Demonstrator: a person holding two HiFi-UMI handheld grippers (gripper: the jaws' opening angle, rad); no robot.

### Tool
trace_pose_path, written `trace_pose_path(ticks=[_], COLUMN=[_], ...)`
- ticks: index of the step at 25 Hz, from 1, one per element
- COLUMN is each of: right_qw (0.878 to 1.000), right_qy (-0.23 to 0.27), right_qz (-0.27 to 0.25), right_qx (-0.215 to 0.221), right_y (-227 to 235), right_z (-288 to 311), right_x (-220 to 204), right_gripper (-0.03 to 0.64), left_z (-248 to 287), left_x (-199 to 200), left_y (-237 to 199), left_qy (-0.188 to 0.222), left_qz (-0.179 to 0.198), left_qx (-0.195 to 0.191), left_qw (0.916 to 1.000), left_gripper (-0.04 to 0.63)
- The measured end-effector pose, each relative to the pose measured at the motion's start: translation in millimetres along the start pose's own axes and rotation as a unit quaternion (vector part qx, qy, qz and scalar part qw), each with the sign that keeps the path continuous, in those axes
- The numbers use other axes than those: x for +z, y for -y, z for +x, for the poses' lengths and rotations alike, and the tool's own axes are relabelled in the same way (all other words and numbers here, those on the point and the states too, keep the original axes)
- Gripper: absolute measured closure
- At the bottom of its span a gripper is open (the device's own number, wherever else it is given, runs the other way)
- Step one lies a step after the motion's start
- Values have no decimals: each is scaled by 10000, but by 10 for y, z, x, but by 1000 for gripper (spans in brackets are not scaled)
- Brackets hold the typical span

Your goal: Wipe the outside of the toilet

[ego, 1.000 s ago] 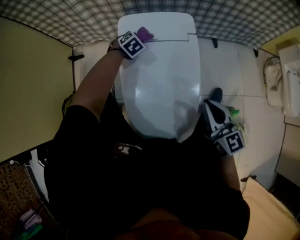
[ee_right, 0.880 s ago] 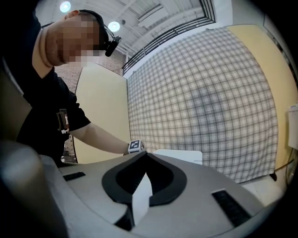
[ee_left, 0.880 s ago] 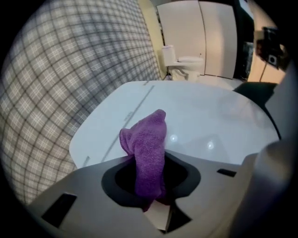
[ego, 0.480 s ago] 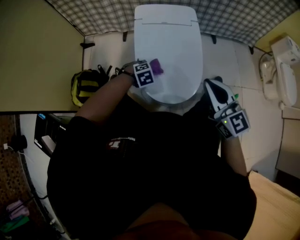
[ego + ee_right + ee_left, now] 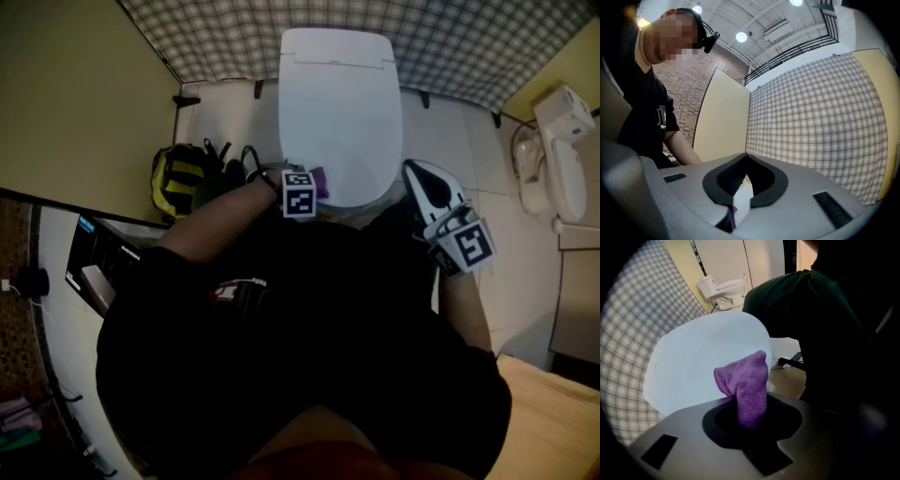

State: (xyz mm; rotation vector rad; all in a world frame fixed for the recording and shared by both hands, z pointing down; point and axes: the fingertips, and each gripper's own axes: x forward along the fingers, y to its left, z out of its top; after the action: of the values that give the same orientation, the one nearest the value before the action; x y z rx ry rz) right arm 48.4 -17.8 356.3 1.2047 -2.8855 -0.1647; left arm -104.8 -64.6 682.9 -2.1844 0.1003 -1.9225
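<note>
Ahead of the left claw (image 5: 751, 414), which is pinching a purple cloth (image 5: 746, 383), the toilet (image 5: 339, 112) is sitting lid down; the right claw (image 5: 744, 161) is hovering closed and empty beside it.

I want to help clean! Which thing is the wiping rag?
Find the big white toilet with its lid closed. At its near edge, the left gripper pinches a fluffy purple towel cloth. It is the only purple thing there.
</note>
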Motion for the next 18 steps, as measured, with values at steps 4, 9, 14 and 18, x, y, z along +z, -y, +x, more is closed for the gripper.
trace_pose_path(ticks=[4, 9, 14, 18], right_qw=[10000, 9999, 9991, 9979], right_qy=[-12, -2, -90, -199], right_qz=[24, 137, 363, 554], right_qx=[5, -68, -194, -256], right_y=[6, 113, 407, 662], right_z=[-2, 36, 89, 188], right_x=[-1, -70, -239, -413], right_gripper=[611, 611, 611, 611], left_z=[-24, 4, -402, -671], left_x=[51, 51, 203, 135], left_y=[317, 574, -356, -1615], left_qy=[150, 416, 1277, 1207], left_qz=[68, -93, -835, -1040], left_qx=[-322, -918, -332, 562], left_qw=[9993, 9949, 9877, 9856], left_gripper=[492, 489, 488, 488])
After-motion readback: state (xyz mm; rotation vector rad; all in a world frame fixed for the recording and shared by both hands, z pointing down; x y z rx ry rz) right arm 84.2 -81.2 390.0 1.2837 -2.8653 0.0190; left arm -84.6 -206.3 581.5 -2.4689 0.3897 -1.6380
